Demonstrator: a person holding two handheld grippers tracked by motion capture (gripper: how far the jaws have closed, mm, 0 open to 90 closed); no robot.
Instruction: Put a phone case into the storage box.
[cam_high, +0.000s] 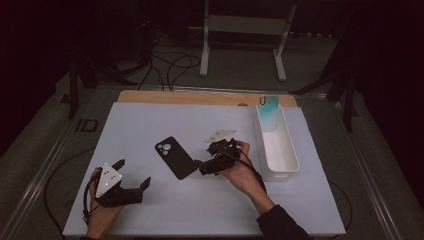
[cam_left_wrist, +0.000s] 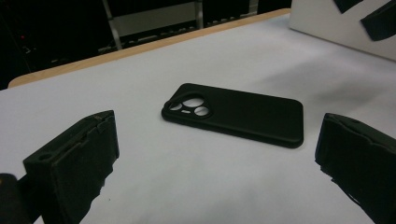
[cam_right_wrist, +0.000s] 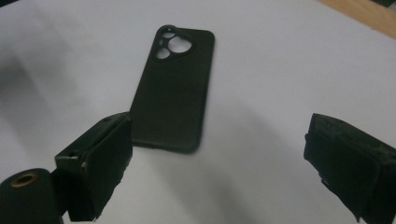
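Left gripper: we hold it low at the near left of the white mat, its jaws spread wide with nothing between them, the grey plate on top.
Right gripper: we hold it nearer mid-table, jaws likewise spread and empty, its tips just beside the case's near end.
Phone case: black, lying flat with the camera cut-outs up; ahead of the left gripper and apart from it, in the gap between its jaws in the left gripper view. In the right gripper view its near end lies just beside one jaw; we cannot tell whether they touch.
In the way: bare white mat between the left gripper and the case, with no object on it.
White flat piece: just beyond the right gripper, lying on the mat.
White bin: long and narrow, on the right gripper's outer side, near the right hand.
Teal card: upright at the bin's far end.
Wooden table edge: beyond the mat.
White frame legs: farthest off, on the dark floor.
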